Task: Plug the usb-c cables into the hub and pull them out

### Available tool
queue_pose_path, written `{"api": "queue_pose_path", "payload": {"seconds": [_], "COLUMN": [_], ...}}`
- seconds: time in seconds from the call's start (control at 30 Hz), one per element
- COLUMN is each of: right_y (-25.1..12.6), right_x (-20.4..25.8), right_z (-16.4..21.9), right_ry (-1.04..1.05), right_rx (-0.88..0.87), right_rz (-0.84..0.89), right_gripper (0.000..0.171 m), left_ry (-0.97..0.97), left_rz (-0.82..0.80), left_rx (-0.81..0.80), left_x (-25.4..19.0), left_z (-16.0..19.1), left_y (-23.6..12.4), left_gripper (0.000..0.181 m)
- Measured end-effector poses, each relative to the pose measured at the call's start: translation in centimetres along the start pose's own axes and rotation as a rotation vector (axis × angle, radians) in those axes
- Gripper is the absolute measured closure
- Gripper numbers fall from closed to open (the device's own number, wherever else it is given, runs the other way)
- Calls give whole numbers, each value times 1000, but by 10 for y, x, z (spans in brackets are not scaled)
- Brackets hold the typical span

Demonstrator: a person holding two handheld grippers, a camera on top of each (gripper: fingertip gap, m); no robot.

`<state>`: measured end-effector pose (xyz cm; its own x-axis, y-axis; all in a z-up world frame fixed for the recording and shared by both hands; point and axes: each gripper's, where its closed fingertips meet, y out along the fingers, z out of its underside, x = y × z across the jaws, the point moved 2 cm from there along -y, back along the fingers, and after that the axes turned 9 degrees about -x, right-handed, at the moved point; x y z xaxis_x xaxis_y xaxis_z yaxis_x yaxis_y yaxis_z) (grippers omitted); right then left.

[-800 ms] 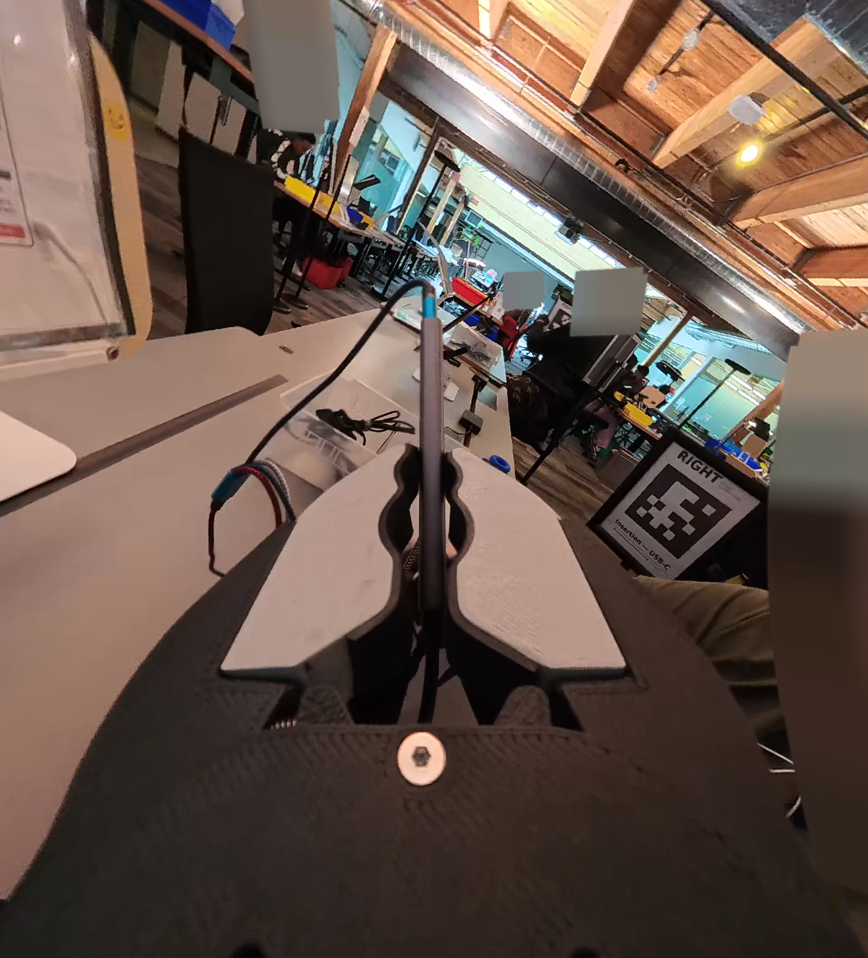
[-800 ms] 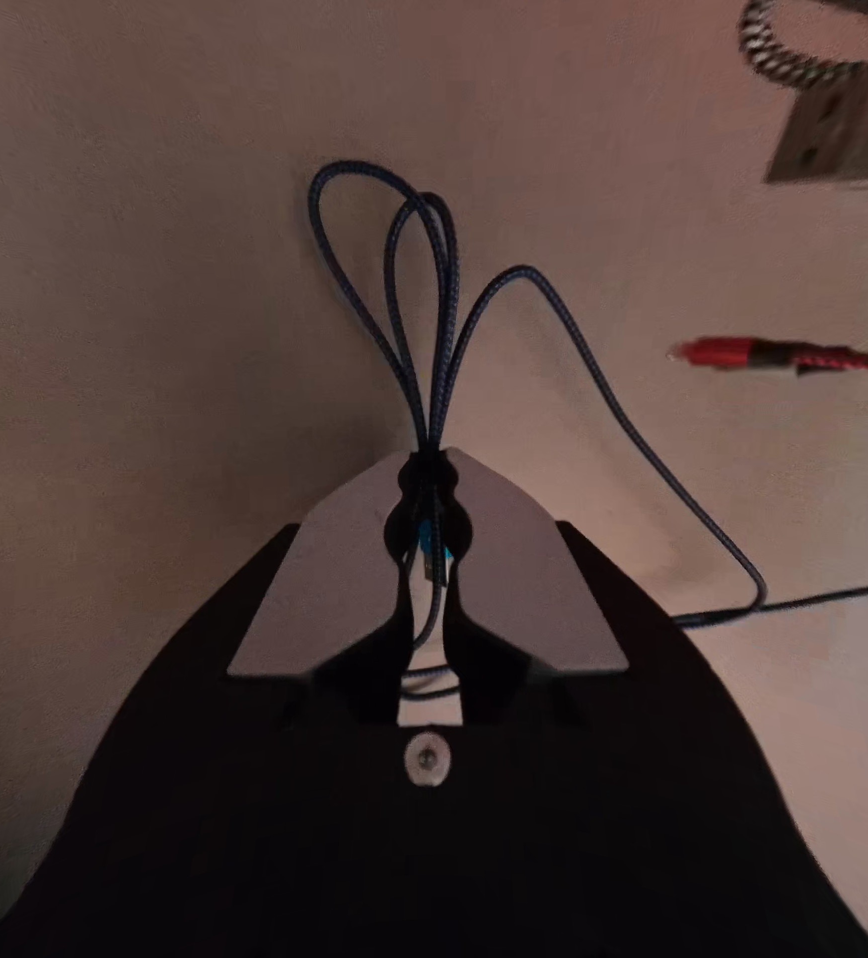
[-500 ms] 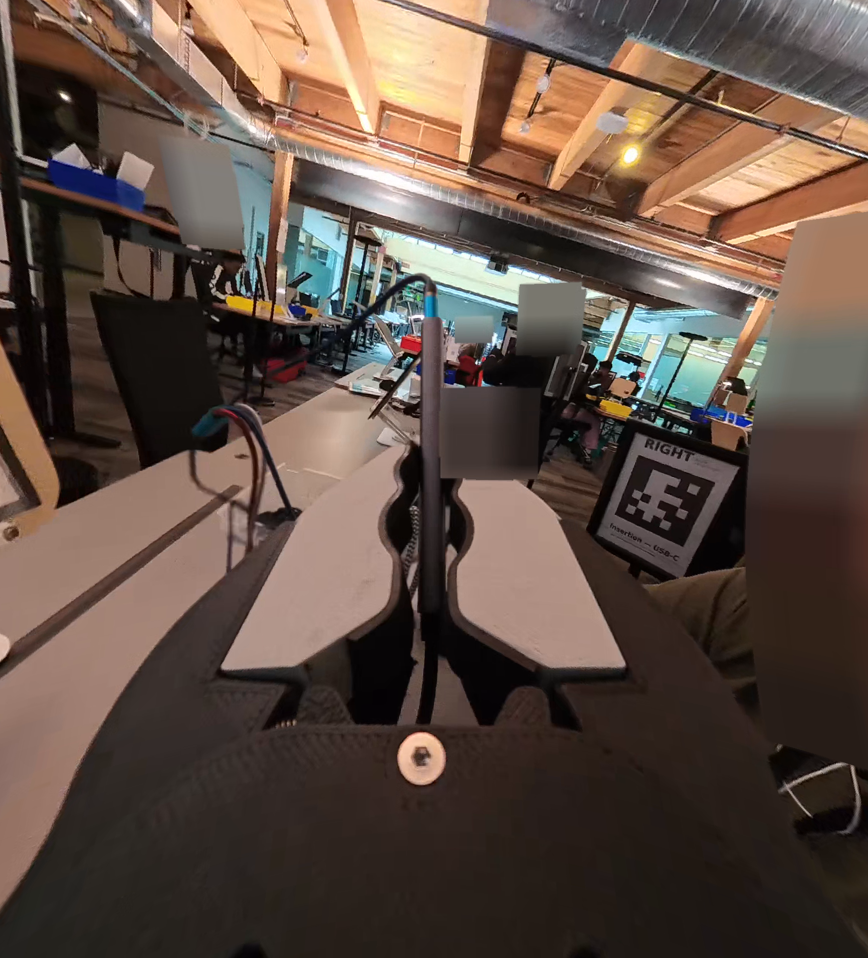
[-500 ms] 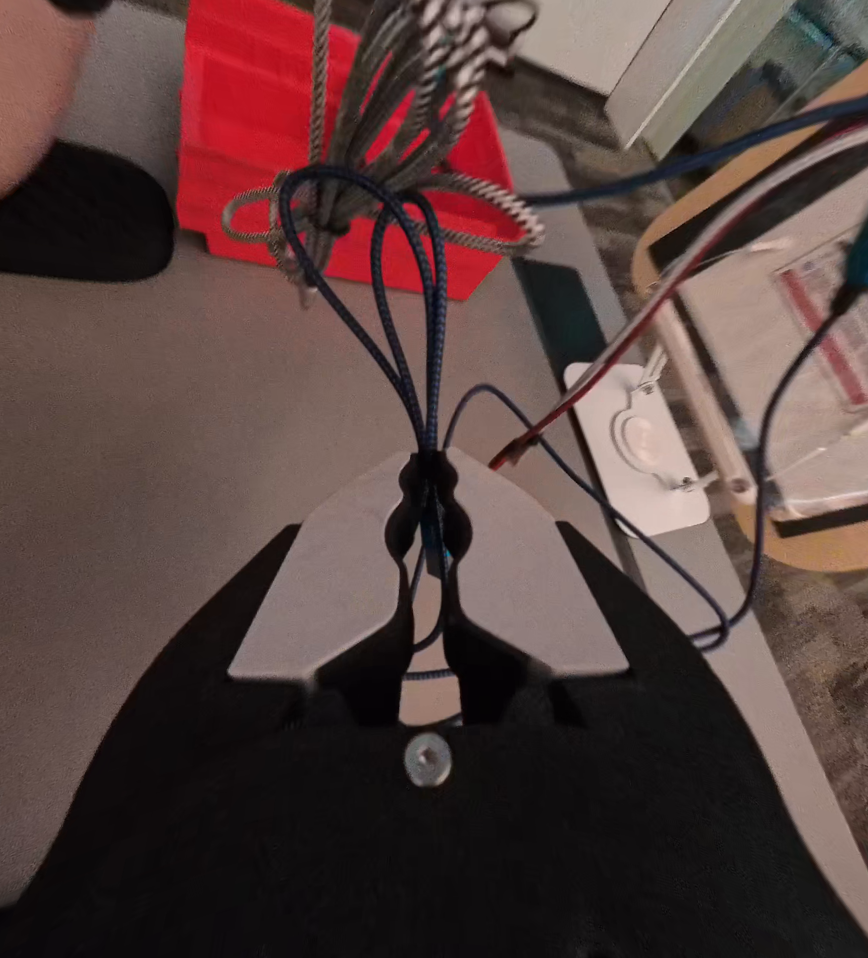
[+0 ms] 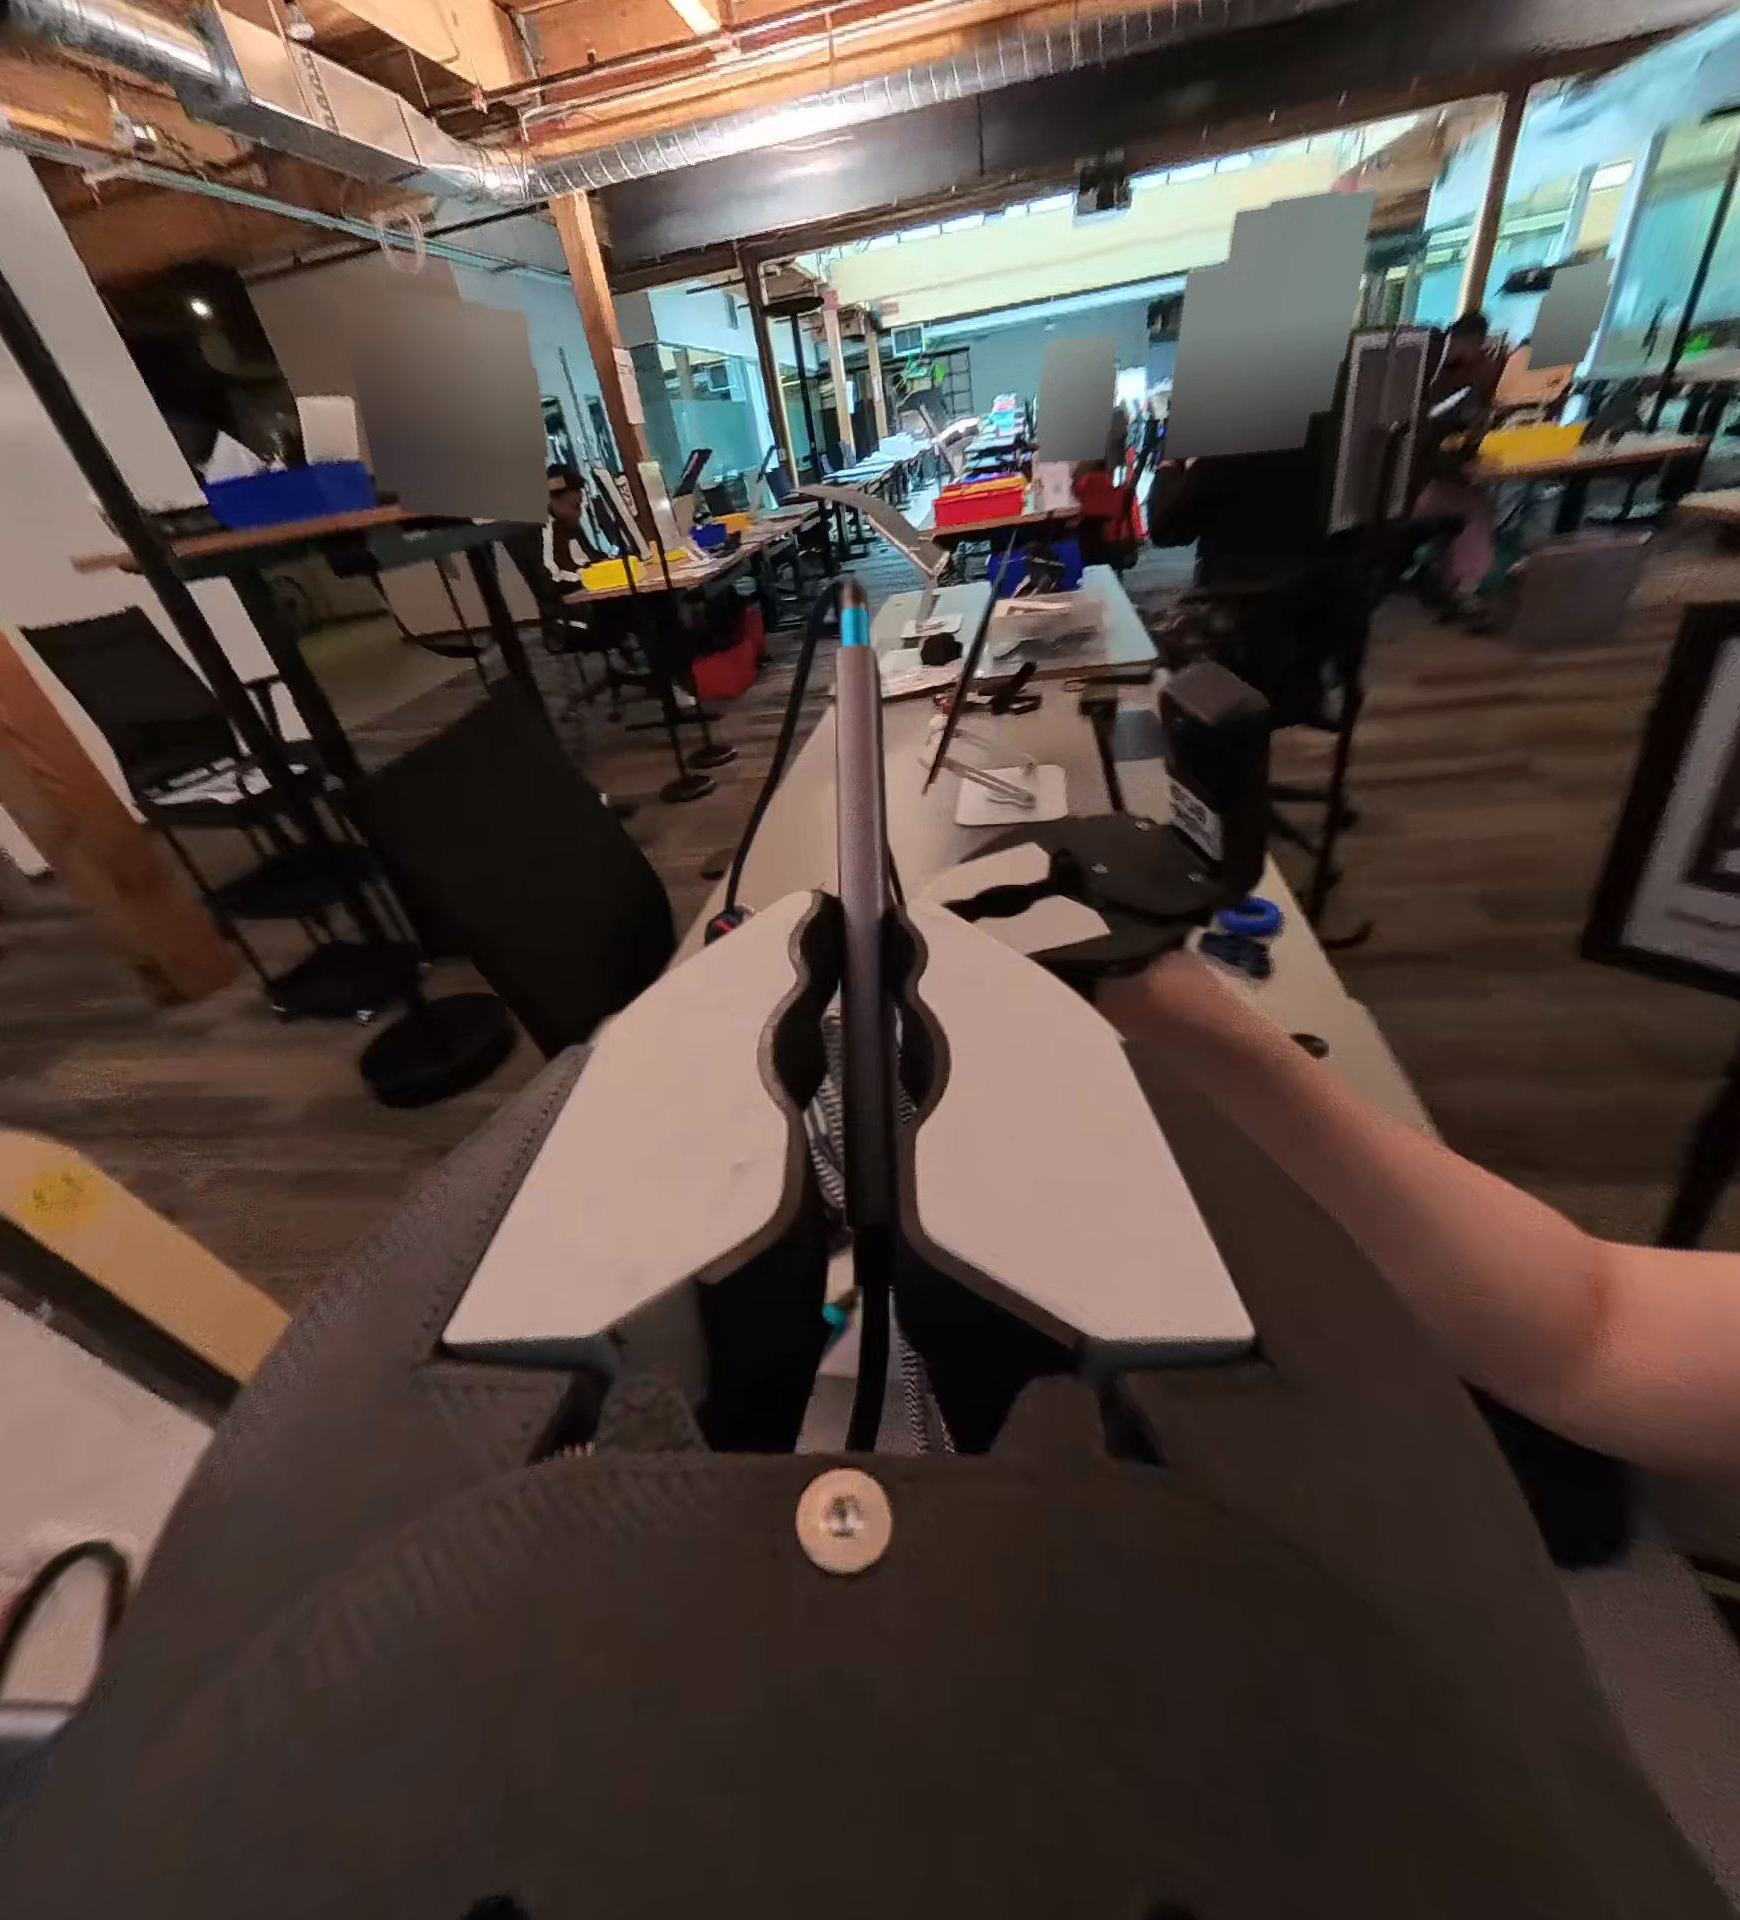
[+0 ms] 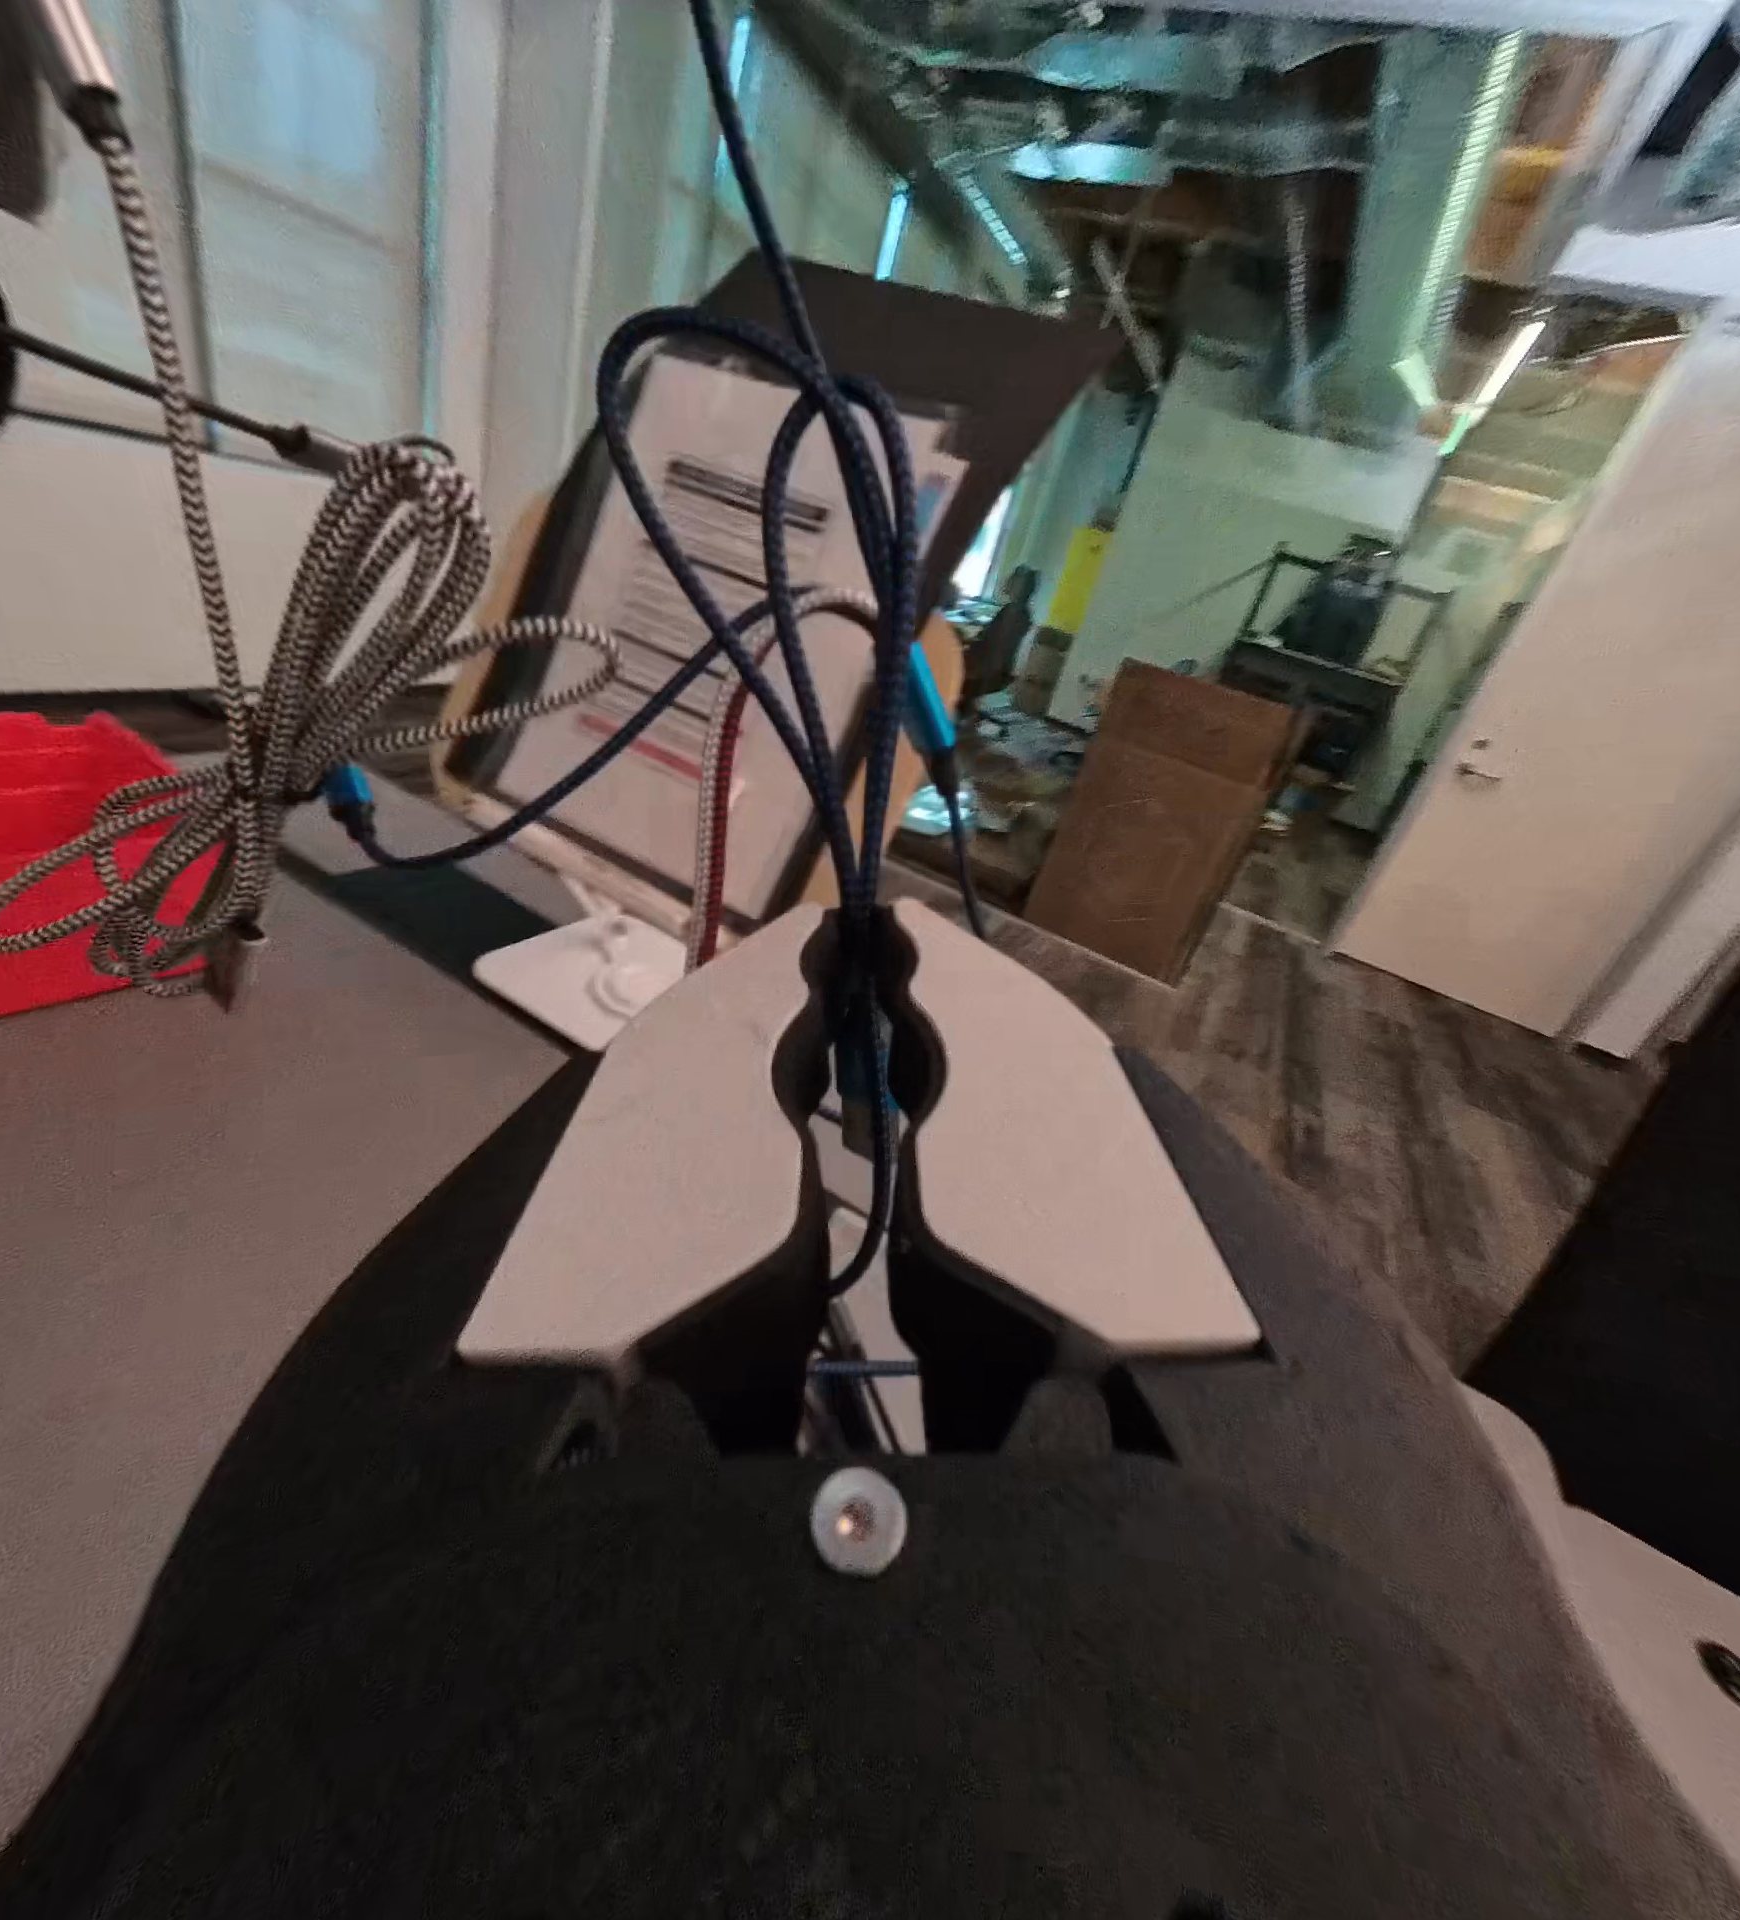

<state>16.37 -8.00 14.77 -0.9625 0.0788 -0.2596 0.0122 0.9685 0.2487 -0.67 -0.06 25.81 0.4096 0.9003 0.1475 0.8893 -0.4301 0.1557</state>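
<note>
Hub (image 5: 861,935) first, from the left wrist view: it's a slim grey bar pinched edge-on between the two pale fingers of the left gripper (image 5: 858,914), which is clamped tight on it. Its long axis runs straight forward along the fingers, sticking well past the tips and up off the grey table (image 5: 1105,738). At the far end there's a teal plug (image 5: 853,627) seated in it, with a dark cable (image 5: 778,769) dropping away to the left. The other gripper (image 5: 1084,883) shows just right of the hub and a bit beyond the fingertips, with a bare forearm (image 5: 1365,1195) coming in from the right. So the right hand is close alongside the hub, not in line with its free end.

Right wrist view: the right gripper (image 6: 861,920) is squeezed shut on a bundle of navy braided cable (image 6: 850,623), several loops standing up out of the tips. A teal connector (image 6: 853,1081) sits down inside the notch between the fingers, pointing back toward the camera I think, hard to be sure. Another teal plug (image 6: 930,707) hangs free on the right of the loops. A grey-and-white braided cable (image 6: 326,665) dangles in a tangle at upper left, over the red bin (image 6: 4,831). The hub itself is mostly out of frame here.

My guess is that the plug needs turning to line up with the hub's long side, and the right hand is the one to do it.
</note>
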Motion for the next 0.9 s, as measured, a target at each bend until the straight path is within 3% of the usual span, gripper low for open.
{"api": "queue_pose_path", "payload": {"seconds": [0.17,0.27,0.37,0.5,0.67,0.8,0.9], "right_y": [-6,0,-1,-19,-45,-64,-80], "right_x": [-46,-55,-54,-41,-29,-38,-51], "right_z": [39,77,121,164,180,170,149], "right_ry": [2,91,170,202,202,174,232], "right_rx": [41,100,266,540,751,780,685], "right_rz": [148,153,106,-36,-130,-90,-54], "right_gripper": [164,165,165,164,154,148,146], "left_ry": [212,226,188,84,-27,-12,-25], "left_rz": [-2,-1,-10,-33,-53,-35,-10], "left_rx": [110,211,284,354,464,549,596], "left_x": [6,11,17,27,35,35,31], "left_z": [-1,27,63,117,181,214,230], "left_y": [83,126,154,170,173,173,176], "left_gripper": [173,173,173,173,173,173,173]}}
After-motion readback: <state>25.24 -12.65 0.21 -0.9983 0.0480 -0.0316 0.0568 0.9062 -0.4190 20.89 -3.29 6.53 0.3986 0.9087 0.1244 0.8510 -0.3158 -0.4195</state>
